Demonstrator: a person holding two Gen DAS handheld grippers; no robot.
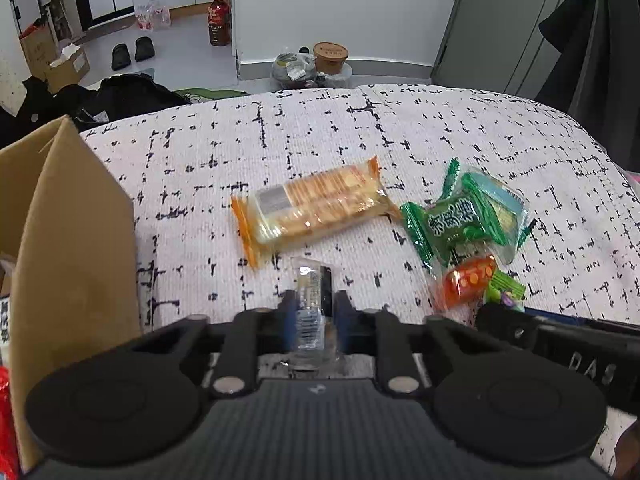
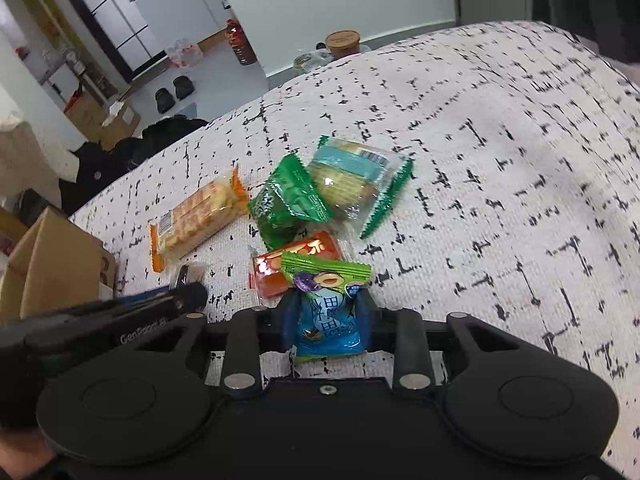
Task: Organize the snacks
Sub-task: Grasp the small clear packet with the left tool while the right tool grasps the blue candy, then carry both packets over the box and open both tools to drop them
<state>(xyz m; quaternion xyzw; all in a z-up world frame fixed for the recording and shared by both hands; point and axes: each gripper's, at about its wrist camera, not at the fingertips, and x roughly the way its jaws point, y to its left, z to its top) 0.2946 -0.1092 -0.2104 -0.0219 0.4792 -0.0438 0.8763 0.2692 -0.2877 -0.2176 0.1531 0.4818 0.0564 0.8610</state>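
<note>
My left gripper (image 1: 313,304) is shut on a clear-wrapped snack (image 1: 311,304), held just above the white speckled cloth (image 1: 280,136). My right gripper (image 2: 326,304) is shut on a blue and green snack packet (image 2: 326,320). On the cloth lie an orange cracker pack (image 1: 316,208) (image 2: 196,220), a green candy packet (image 1: 452,224) (image 2: 286,200), a clear green-edged cake packet (image 1: 500,204) (image 2: 352,180) and a small orange packet (image 1: 464,284) (image 2: 296,268). A cardboard box (image 1: 60,260) (image 2: 52,268) stands at the left.
The right gripper's body (image 1: 560,340) shows at the left view's right edge. Beyond the cloth's far edge the floor holds a dark bag (image 1: 120,96), boxes (image 1: 68,64), an oil bottle (image 1: 219,20) and a paper tub (image 1: 330,56).
</note>
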